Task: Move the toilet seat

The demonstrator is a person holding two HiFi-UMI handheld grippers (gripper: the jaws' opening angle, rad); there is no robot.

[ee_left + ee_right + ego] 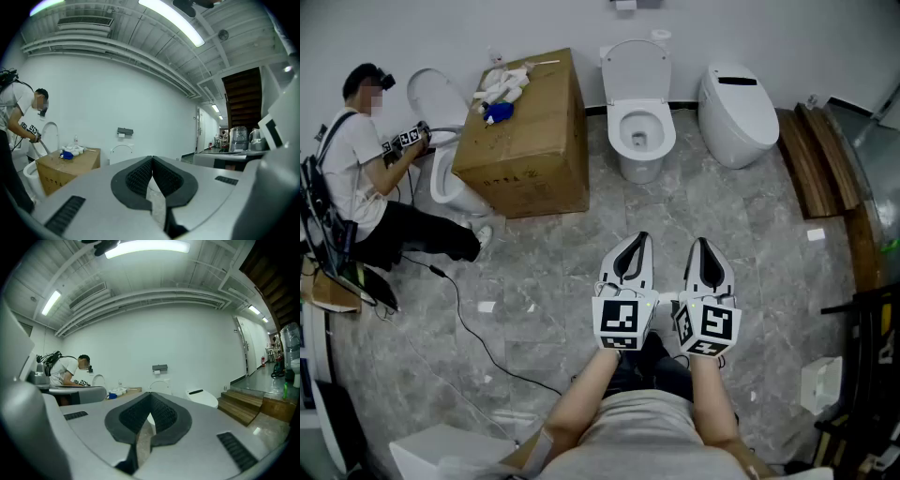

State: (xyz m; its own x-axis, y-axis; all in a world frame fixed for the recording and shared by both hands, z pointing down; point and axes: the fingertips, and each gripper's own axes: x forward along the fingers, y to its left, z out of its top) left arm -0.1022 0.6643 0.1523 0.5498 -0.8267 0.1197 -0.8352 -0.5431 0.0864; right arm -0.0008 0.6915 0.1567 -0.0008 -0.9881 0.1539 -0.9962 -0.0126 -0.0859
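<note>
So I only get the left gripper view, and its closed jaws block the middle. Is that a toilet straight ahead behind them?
Observer: Yes. The head view shows a white toilet at the far wall, its lid raised and the bowl open.
Visitor: Is anything to its right?
Observer: A second toilet, rounded and with its lid shut, stands just right of it.
Visitor: And the other gripper?
Observer: The right gripper is held beside the left gripper, jaws together on nothing. Bare floor lies between both grippers and the toilets.
</note>
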